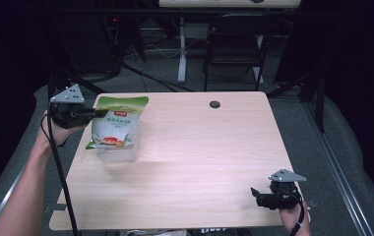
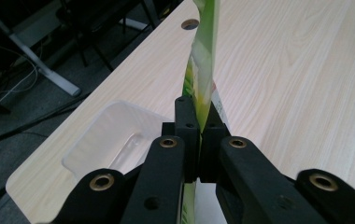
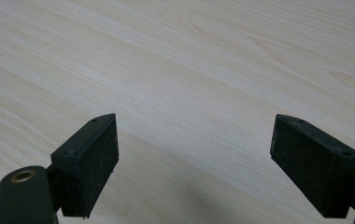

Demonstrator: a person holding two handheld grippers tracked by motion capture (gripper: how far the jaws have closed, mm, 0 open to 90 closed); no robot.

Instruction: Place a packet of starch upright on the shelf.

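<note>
Your pale wooden bench [image 1: 200,147] stands in a dark room. Left tongs [image 2: 199,121] pinch the green-and-white pouch [image 1: 116,123] above a clear tub [image 2: 115,135], half hidden. Right tongs [image 3: 194,158] gape wide.

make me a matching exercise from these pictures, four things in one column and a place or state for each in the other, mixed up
Things:
1. left gripper
2. right gripper
3. green and white bag
4. clear plastic tub

Places or states:
A. fingers wide apart over bare wood
B. sits on the table under the bag
C. fingers pinched shut on a bag edge
D. hangs upright above the table's left part

Pairs: 1-C, 2-A, 3-D, 4-B
</note>
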